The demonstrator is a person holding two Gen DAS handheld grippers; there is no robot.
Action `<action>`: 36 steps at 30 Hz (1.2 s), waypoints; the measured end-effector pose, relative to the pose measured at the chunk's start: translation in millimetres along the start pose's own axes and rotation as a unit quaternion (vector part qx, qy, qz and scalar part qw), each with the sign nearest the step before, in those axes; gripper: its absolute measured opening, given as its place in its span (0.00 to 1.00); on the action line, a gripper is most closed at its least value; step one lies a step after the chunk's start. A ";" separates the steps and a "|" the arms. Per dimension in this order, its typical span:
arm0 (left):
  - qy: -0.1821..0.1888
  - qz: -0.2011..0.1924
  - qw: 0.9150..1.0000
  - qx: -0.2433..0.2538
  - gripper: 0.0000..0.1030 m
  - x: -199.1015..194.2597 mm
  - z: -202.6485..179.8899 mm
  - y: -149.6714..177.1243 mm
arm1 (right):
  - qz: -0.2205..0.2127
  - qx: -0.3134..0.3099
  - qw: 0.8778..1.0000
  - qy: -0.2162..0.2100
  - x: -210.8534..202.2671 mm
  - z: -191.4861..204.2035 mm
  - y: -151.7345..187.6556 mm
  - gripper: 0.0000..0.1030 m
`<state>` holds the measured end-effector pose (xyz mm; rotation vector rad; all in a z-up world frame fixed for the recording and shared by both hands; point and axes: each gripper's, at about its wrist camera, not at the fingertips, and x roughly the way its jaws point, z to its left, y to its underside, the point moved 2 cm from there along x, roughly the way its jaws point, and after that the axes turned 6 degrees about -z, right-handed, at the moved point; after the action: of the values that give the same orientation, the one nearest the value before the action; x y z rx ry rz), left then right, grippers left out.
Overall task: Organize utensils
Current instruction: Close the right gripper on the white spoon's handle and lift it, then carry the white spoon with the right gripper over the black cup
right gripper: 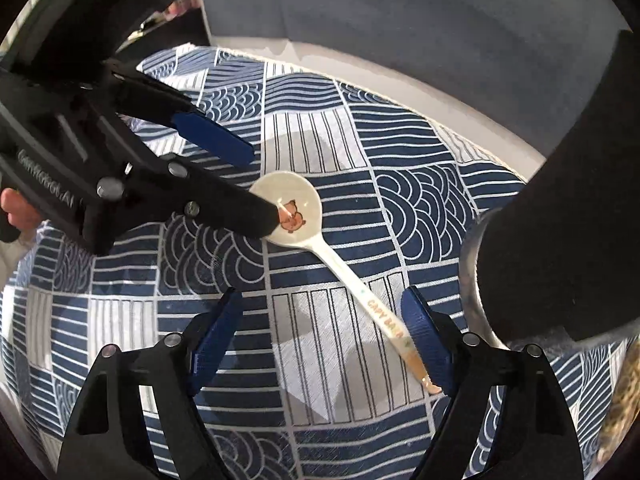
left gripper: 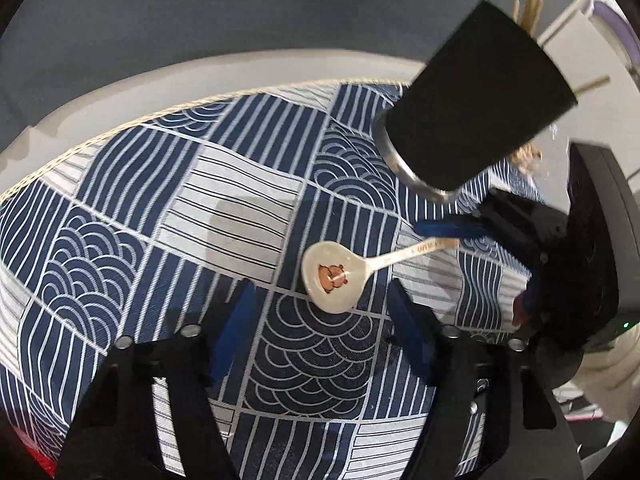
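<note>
A white ceramic spoon (left gripper: 332, 276) with a small brown animal printed in its bowl lies flat on the blue-and-white patterned cloth (left gripper: 160, 200). My left gripper (left gripper: 320, 314) hangs open just above the spoon's bowl, one blue finger on either side. In the right wrist view that left gripper (right gripper: 262, 186) comes in from the left, and its near finger covers the bowl's edge. My right gripper (right gripper: 324, 332) is open around the handle of the spoon (right gripper: 360, 292). The handle's end lies close beside the right-hand finger, and the other finger stands well clear of it.
A black utensil holder (left gripper: 476, 108) with a metal ring at its foot stands on the cloth just right of the spoon, wooden sticks (left gripper: 528, 8) poking out of its top. It fills the right side of the right wrist view (right gripper: 560, 216). The white table edge (left gripper: 120, 92) curves behind the cloth.
</note>
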<state>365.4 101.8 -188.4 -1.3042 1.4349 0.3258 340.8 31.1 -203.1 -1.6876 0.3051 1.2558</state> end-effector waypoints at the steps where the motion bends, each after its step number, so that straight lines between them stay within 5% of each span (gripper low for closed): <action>1: -0.004 0.006 1.000 0.009 0.58 4.3 -3.1 0.1 | 0.000 0.001 1.000 -0.004 0.7 -1.4 -1.2 0.71; 4: 0.004 0.003 1.000 0.022 0.52 7.2 -10.0 -1.5 | 0.003 0.003 1.000 -0.011 -1.1 -3.1 0.6 0.70; 10: 0.004 0.028 0.999 0.021 0.10 19.0 -13.3 -7.1 | -0.002 -0.003 1.000 -0.012 -4.8 5.4 4.1 0.55; 16: -0.015 0.037 0.999 0.007 0.09 15.2 -19.8 -5.4 | 0.020 -0.001 1.000 -0.022 -9.0 16.3 4.7 0.13; 21: -0.014 0.029 0.999 -0.005 0.06 2.4 -35.0 3.6 | 0.027 0.024 0.998 -0.047 -24.9 15.7 17.3 0.09; 36: -0.037 -0.011 0.999 0.008 0.05 -52.2 -116.6 6.9 | -0.017 0.006 0.999 -0.032 -111.7 18.5 30.3 0.07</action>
<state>287.2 40.3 -107.9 -1.2813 1.3571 0.3431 260.7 -5.6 -125.9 -1.6339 0.2432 1.2766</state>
